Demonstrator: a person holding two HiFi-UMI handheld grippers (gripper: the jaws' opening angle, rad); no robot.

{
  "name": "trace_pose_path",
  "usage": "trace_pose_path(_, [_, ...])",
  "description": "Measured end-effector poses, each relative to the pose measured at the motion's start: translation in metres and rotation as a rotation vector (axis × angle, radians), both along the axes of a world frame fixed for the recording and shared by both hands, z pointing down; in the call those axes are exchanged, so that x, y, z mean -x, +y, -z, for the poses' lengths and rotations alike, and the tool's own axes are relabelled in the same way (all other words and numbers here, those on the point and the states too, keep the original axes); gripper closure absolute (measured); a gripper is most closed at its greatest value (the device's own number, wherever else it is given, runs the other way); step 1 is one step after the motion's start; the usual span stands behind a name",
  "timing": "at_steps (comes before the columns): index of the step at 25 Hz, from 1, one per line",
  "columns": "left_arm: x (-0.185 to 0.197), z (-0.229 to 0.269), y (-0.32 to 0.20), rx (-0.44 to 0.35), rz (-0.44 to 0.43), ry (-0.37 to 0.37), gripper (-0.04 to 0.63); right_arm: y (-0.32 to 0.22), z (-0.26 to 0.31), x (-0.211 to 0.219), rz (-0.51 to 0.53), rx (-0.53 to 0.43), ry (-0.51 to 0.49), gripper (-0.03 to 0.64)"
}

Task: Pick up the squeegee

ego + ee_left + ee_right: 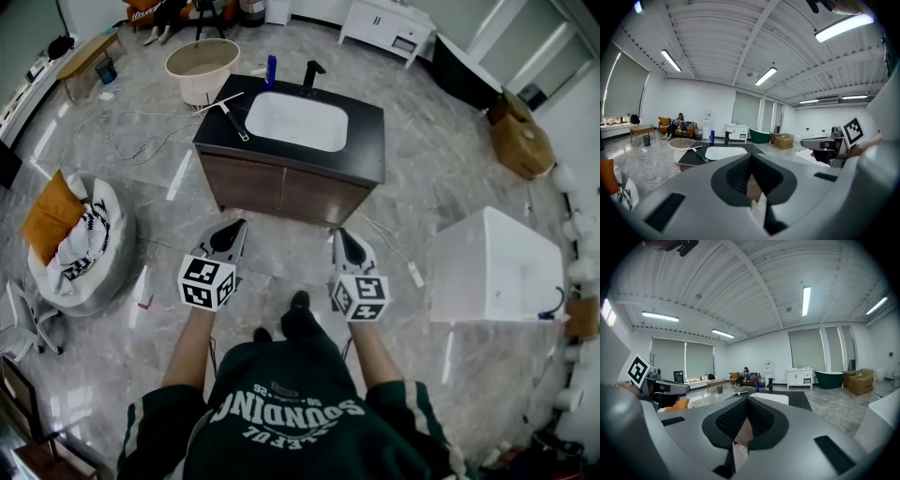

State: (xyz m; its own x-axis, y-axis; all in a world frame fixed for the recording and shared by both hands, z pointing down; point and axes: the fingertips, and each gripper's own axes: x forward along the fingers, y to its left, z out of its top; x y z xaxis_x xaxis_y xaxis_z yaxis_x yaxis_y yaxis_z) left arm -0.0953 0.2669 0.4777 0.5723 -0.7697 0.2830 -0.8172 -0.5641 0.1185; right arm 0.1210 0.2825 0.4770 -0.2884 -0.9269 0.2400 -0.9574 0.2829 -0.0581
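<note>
My left gripper (238,225) is closed and empty, its jaws pressed together at the tips in the left gripper view (751,157). My right gripper (339,232) is the same, its ribbed black pads meeting with nothing between them (746,402). Both point at the front of a vanity cabinet (281,192) and hang over the floor, well short of it.

The squeegee (232,120) lies flat on the cabinet's matte black countertop (366,141), just left of the basin (296,122), far from both grippers. It has a thin dark handle and a pale, narrow blade bar set across it near the counter's left back corner. It also shows in the left gripper view (698,154).

The basin is white, glossy and a rounded rectangle, sunk into the top. Behind it stand a black angular tap (312,73) and a blue bottle (271,70). The cabinet front is brown wood grain, and it stands between my grippers and the counter.

A round cream tub (202,67) sits beyond the cabinet's left corner. A white boxy tub (497,267) stands at my right. At my left is a pale beanbag (89,272) with an orange cushion (52,214). A thin cable (131,141) loops over the polished grey marble floor (441,178).
</note>
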Motion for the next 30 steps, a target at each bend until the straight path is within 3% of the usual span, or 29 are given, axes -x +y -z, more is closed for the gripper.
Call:
trace_pose_path(13, [-0.001,-0.01,-0.082,0.011,-0.007,-0.013,0.594,-0.086,-0.016,-0.004,-0.013,0.017,-0.007,0.617])
trace_pose_path(23, [-0.005,-0.017,-0.194,0.035,0.053,-0.019,0.594,-0.217,-0.021,-0.01,0.041,0.029,0.0,0.617])
trace_pose_path(30, [-0.03,-0.012,-0.293,0.041,0.097,-0.023,0.594,-0.326,-0.012,-0.033,0.074,0.009,0.026,0.617])
